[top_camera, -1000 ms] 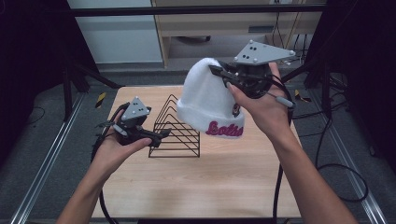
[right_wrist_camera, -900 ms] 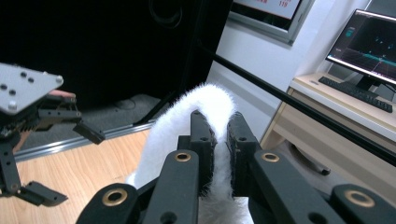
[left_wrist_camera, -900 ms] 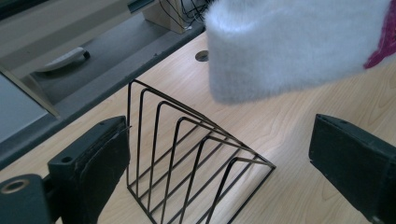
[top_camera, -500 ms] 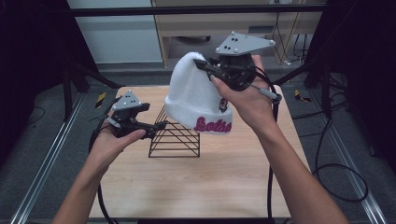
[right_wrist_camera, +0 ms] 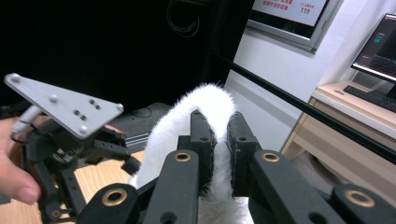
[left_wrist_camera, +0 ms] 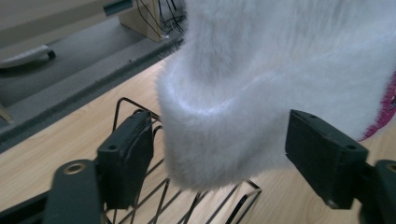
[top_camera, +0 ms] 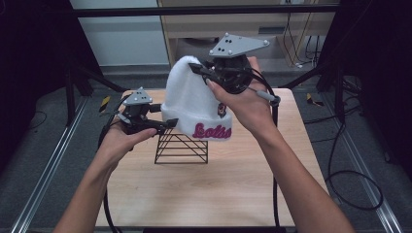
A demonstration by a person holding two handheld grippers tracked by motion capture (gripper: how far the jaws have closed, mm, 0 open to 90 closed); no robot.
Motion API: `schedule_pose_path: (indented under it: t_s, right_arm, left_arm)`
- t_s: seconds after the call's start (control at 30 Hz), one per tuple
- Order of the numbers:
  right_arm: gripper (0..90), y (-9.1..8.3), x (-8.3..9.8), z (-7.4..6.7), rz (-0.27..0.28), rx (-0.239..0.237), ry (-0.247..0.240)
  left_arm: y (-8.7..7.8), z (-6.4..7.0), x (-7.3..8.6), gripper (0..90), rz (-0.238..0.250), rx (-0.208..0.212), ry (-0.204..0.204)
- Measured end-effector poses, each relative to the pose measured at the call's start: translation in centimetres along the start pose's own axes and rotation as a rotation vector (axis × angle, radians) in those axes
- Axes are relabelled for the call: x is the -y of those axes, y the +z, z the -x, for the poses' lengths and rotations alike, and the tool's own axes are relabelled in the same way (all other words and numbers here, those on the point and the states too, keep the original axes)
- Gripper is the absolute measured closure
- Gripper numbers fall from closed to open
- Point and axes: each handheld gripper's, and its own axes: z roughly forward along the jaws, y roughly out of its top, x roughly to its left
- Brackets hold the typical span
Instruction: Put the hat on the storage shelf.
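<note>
above the wire rack, the right gripper pinches the white beanie while the left gripper gapes around its cuff.

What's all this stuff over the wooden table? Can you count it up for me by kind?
White fuzzy hat: 1
Black wire rack: 1
Hand-held grippers: 2, left gripper and right gripper
Total: 4

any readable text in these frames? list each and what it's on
"Bolso"-like pink script, last letters unclear: cuff of the white beanie.
"119": red and white sign on the wall in the right gripper view; its other characters are too blurred to read.
Monitor text: too small to read.
</note>
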Motion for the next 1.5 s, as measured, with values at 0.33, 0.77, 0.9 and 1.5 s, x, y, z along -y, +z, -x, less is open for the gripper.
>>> schedule_pose_path:
  t_s: [0.33,0.77,0.9,1.5]
  right_arm:
    - [84.0,0.5,0.1,0.1,-0.002,-0.015,0.004]
    - [83.9,0.7,0.6,1.0,-0.002,-0.004,0.017]
    - [83.9,1.0,0.7,1.0,-0.004,-0.004,0.020]
    - [83.7,3.3,1.3,1.3,-0.026,-0.014,0.037]
  left_arm:
    - [0.5,0.0,-0.2,68.5,-0.008,0.032,-0.016]
    - [-1.0,0.6,-0.3,73.6,0.016,-0.070,-0.014]
    - [-1.4,0.5,-0.2,73.7,0.007,-0.084,-0.009]
    - [-2.3,-0.7,0.8,73.9,0.004,-0.116,-0.033]
